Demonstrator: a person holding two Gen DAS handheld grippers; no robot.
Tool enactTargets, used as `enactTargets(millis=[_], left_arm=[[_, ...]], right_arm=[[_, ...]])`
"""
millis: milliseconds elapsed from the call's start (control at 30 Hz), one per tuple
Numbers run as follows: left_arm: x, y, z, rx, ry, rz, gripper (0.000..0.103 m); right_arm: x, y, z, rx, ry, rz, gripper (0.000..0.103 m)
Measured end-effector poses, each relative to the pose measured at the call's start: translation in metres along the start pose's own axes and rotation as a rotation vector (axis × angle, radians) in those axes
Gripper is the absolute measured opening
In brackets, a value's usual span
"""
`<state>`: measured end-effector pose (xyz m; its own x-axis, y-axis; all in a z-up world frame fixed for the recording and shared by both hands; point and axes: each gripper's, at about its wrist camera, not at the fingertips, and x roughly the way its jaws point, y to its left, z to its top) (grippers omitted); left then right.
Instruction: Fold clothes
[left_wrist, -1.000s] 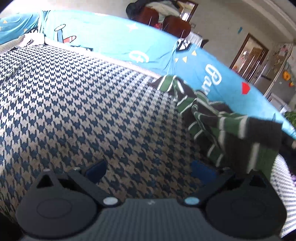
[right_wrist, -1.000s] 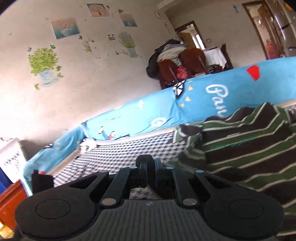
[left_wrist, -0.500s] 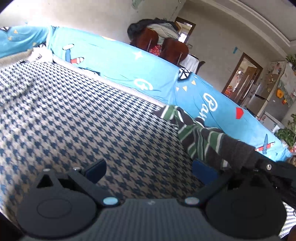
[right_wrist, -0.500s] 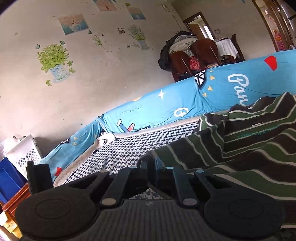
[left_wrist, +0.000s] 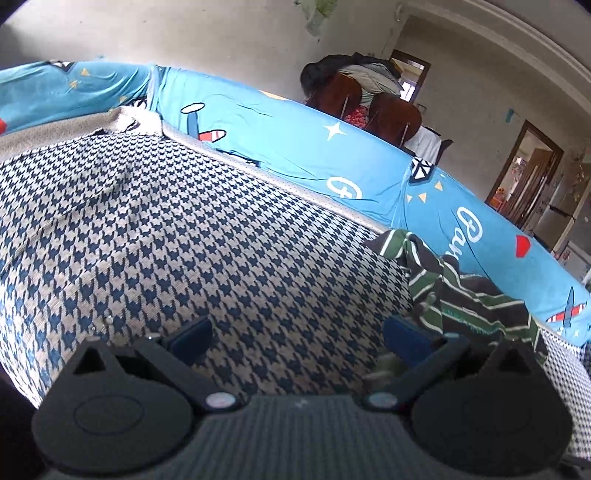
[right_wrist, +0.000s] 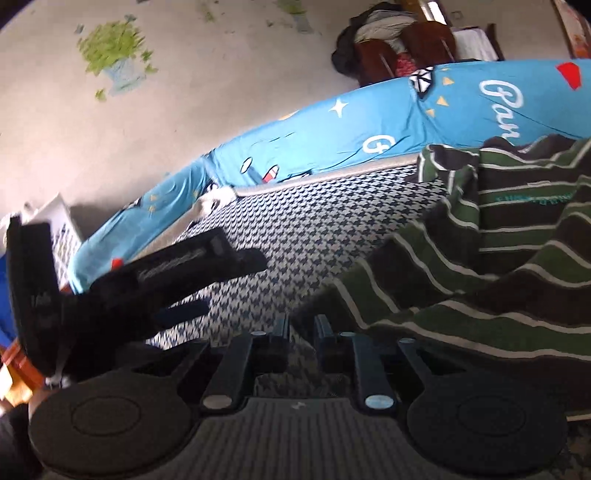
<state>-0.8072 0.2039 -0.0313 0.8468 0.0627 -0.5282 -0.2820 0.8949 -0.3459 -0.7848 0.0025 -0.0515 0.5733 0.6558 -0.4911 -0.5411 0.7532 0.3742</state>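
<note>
A green, black and white striped garment (right_wrist: 480, 258) lies crumpled on the houndstooth sofa seat (right_wrist: 314, 229). It fills the right of the right wrist view and sits at the right in the left wrist view as the garment (left_wrist: 469, 295). My right gripper (right_wrist: 302, 328) is low over the seat and its jaws are opening. A narrow gap shows between them, with the garment's near corner just at the tips. My left gripper (left_wrist: 297, 336) is open over bare seat (left_wrist: 184, 221), the garment beside its right finger. The right wrist view shows the left gripper (right_wrist: 229, 284) to the left.
A blue cartoon-print sofa back (left_wrist: 332, 166) curves behind the seat. Brown chairs piled with clothes (left_wrist: 369, 96) stand beyond it, near a doorway (left_wrist: 524, 173). A white perforated basket (right_wrist: 62, 229) stands at the sofa's far left end.
The right gripper sank toward the seat with the garment and its shut jaws parted a little. The left gripper drew back from the garment, tilted up, and came into the right wrist view.
</note>
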Motion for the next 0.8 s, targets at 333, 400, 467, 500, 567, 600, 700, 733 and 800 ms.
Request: enactTargets(millis=[333,400,467,500,567,600,700,733,800], left_arm=[[0.014,-0.023,-0.012,0.090,0.051,-0.017,0.103],[0.017,-0.027,-0.015,0.104,0.063,-0.020,0.103],[0.020,-0.032,-0.018,0.113,0.075,-0.026,0.103],[0.021,-0.034,-0.019,0.117,0.081,-0.029,0.103],[0.023,-0.039,-0.023,0.132,0.091,-0.035,0.103],[0.024,-0.042,-0.024,0.142,0.096,-0.038,0.103],[0.028,-0.049,-0.028,0.161,0.109,-0.045,0.103],[0.029,-0.051,-0.029,0.163,0.115,-0.045,0.103],[0.031,-0.053,-0.031,0.161,0.123,-0.048,0.103]], right_arm=[[-0.030,-0.019,-0.017,-0.020,0.004,-0.117,0.031],[-0.042,-0.032,-0.021,0.002,-0.008,-0.172,0.032],[-0.054,-0.048,-0.023,0.051,-0.016,-0.224,0.032],[-0.061,-0.056,-0.024,0.075,-0.021,-0.248,0.032],[-0.076,-0.069,-0.025,0.097,-0.043,-0.314,0.034],[-0.083,-0.075,-0.025,0.103,-0.056,-0.352,0.035],[-0.106,-0.096,-0.026,0.159,-0.092,-0.445,0.037],[-0.114,-0.102,-0.027,0.181,-0.100,-0.471,0.037],[-0.129,-0.112,-0.029,0.211,-0.118,-0.539,0.038]])
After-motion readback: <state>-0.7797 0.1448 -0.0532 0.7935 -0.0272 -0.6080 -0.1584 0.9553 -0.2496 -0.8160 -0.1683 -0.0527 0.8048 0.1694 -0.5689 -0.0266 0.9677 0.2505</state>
